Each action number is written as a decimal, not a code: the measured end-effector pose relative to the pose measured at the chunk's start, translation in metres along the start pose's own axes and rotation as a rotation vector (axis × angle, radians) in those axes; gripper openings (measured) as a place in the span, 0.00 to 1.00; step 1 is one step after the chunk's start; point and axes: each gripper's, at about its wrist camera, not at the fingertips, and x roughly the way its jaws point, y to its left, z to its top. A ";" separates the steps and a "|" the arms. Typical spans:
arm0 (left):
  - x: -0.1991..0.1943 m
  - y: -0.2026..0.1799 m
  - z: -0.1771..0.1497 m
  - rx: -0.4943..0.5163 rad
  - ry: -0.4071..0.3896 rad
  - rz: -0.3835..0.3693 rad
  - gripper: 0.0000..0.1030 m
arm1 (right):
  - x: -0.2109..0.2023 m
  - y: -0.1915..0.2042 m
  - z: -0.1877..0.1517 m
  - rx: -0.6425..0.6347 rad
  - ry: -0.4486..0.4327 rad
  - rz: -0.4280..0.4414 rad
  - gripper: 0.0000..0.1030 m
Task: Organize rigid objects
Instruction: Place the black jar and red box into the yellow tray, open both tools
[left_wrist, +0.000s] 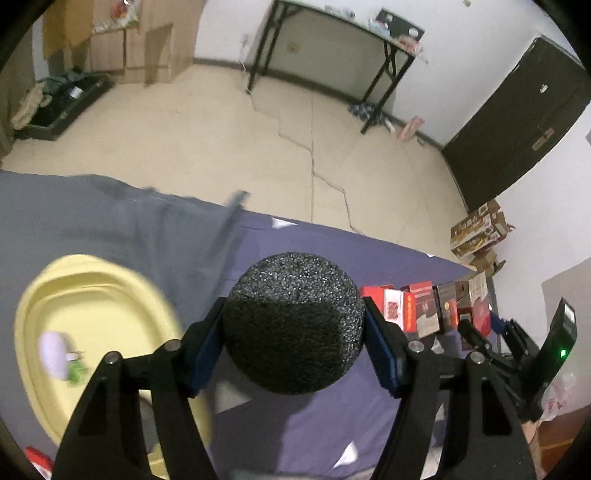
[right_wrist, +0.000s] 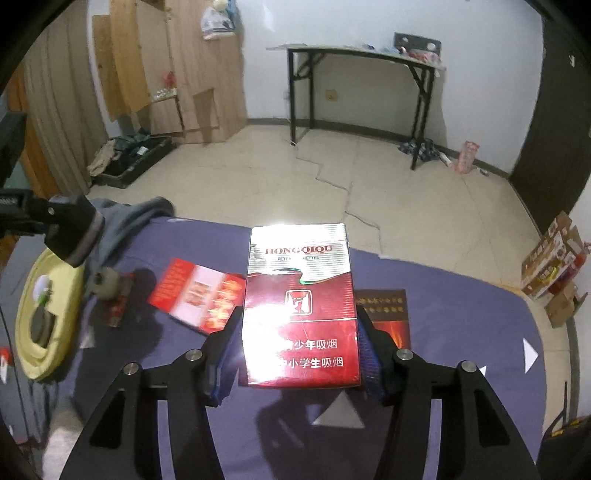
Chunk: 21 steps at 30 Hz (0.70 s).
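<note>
The left gripper (left_wrist: 294, 325) is closed on a black foam ball (left_wrist: 293, 323), with both pads pressed against the ball's sides. The yellow basin (left_wrist: 92, 288) lies at about 8 o'clock from the ball, near and lower, on the purple cloth (left_wrist: 332, 251). The left gripper is judged the nearer one to the basin.

The right gripper (right_wrist: 295, 354) is closed on a red cigarette pack (right_wrist: 300, 306), held flat, its long axis running from 6 to 12 o'clock. In the right wrist view the basin sits at about 9 o'clock, well apart. A row of red boxes (left_wrist: 424, 310) stands at about 3 o'clock from the ball.
</note>
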 end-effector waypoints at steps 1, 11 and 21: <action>-0.019 0.017 -0.006 -0.005 -0.014 0.022 0.68 | -0.010 0.010 0.003 -0.013 -0.017 0.018 0.53; -0.063 0.178 -0.087 -0.153 0.051 0.248 0.68 | -0.029 0.191 0.016 -0.293 -0.018 0.259 0.53; 0.016 0.218 -0.121 -0.154 0.199 0.204 0.68 | 0.056 0.337 0.018 -0.586 0.138 0.365 0.53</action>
